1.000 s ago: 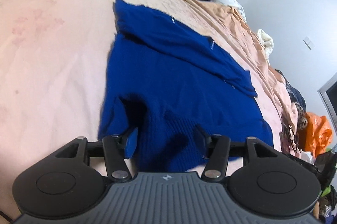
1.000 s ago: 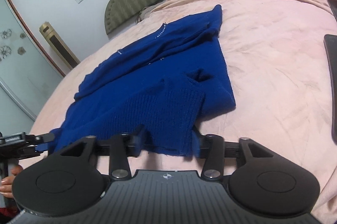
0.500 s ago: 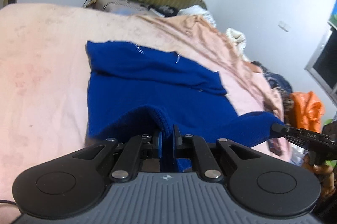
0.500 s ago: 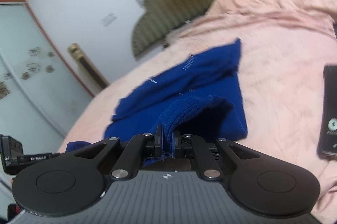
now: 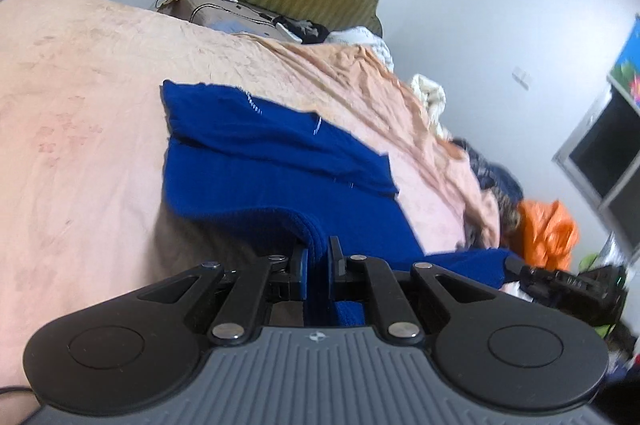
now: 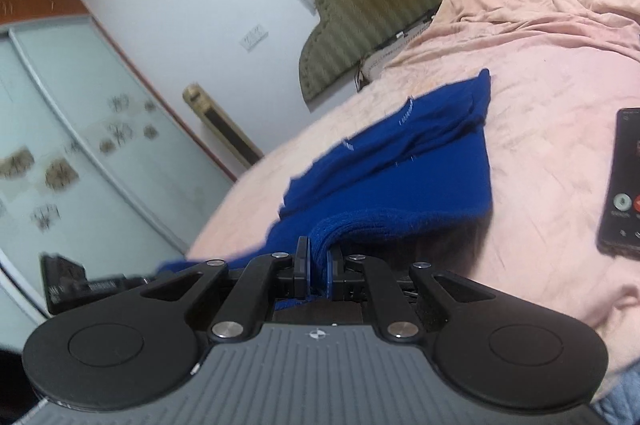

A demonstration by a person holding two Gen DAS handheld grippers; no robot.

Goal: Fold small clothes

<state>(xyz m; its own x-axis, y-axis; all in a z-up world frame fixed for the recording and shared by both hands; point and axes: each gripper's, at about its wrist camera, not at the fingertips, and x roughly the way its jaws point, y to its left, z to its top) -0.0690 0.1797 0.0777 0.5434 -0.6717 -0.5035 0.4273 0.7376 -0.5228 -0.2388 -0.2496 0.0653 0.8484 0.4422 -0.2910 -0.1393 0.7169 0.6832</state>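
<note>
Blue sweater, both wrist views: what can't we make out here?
- Blue sweater near hem, left wrist view: hidden behind the left gripper body.
- Same hem, right wrist view: hidden behind the right gripper.
- Underside of the lifted fold: in shadow, both views.
- Phone, right wrist view: cut off by the right edge, screen text too small.
- Orange item, left wrist view: blurred, unidentifiable.

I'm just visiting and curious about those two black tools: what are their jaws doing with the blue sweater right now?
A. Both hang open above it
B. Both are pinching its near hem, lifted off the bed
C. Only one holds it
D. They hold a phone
B: the left gripper and right gripper each have jaws closed on the blue sweater's ribbed hem, raised above the pink bedspread.
</note>
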